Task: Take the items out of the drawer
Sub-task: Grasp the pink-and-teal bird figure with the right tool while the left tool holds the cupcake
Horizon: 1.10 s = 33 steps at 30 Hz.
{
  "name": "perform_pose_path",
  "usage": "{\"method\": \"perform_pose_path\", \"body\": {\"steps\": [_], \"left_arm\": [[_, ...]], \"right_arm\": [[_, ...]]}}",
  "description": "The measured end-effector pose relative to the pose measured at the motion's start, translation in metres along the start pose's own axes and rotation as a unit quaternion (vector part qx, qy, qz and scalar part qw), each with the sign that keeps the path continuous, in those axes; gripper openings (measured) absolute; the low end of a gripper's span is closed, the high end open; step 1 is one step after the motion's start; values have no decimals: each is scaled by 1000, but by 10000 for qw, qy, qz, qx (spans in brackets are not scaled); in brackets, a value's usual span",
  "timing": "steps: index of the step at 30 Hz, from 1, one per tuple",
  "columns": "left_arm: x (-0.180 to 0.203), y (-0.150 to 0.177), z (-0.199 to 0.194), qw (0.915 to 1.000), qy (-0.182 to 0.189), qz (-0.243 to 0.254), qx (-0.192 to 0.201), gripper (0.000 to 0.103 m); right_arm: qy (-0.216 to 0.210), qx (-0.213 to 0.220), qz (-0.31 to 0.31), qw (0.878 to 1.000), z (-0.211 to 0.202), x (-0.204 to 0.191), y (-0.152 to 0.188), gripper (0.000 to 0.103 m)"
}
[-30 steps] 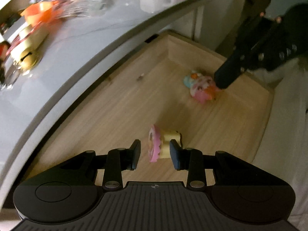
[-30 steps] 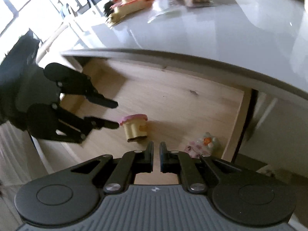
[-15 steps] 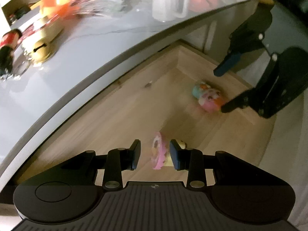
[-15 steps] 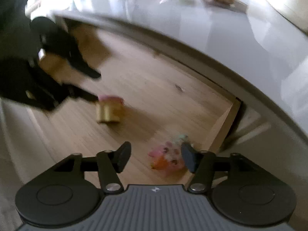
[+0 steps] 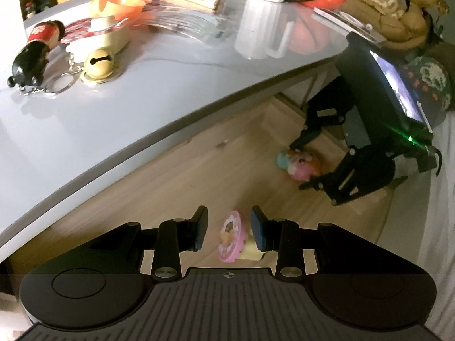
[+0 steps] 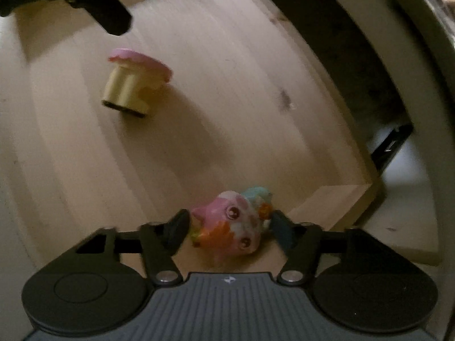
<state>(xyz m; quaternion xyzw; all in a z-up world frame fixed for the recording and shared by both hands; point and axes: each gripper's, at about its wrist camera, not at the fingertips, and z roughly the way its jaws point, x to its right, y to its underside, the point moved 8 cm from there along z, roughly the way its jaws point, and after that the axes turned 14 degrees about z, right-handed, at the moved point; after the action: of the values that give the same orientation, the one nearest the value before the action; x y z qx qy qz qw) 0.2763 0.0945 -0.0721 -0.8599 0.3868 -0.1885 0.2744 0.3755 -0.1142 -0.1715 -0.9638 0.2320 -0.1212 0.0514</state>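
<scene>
Wooden drawer (image 5: 176, 176), left tongs (image 5: 229, 228) open around pink-topped toy (image 5: 231, 238), right tongs (image 6: 230, 227) open flanking pastel figure (image 6: 231, 227), cluttered tabletop (image 5: 142, 91) overhanging

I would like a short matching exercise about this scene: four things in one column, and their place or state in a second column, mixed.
Things:
1. pink-topped toy
2. cat-face toy
3. gold bell
4. left gripper

Places or states:
a. on the grey tabletop
b. open
c. between the right gripper's fingers
d. on the drawer floor, on its side

Pairs: 1-d, 2-c, 3-a, 4-b
</scene>
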Motion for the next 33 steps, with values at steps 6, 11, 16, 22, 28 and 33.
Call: {"method": "perform_pose_path", "body": {"steps": [6, 11, 16, 22, 28, 33], "left_arm": [[4, 0, -5, 9998, 81, 156, 38, 36], [25, -1, -5, 9967, 180, 792, -32, 36], [43, 4, 16, 9892, 143, 1262, -736, 37], [35, -5, 35, 9877, -106, 958, -1231, 37], [43, -1, 50, 9795, -134, 1050, -1713, 43], [43, -4, 56, 9787, -121, 942, -1818, 47]], "right_arm": [[-459, 384, 727, 9956, -23, 8, -5, 44], [-809, 853, 1340, 9840, -58, 6, 3, 43], [-1108, 1183, 1768, 9708, -69, 7, 24, 44], [-1344, 1320, 2503, 9497, -70, 29, 29, 44], [-1309, 1346, 2618, 9467, -73, 30, 34, 44], [-1251, 1421, 2531, 9487, -92, 40, 37, 44]]}}
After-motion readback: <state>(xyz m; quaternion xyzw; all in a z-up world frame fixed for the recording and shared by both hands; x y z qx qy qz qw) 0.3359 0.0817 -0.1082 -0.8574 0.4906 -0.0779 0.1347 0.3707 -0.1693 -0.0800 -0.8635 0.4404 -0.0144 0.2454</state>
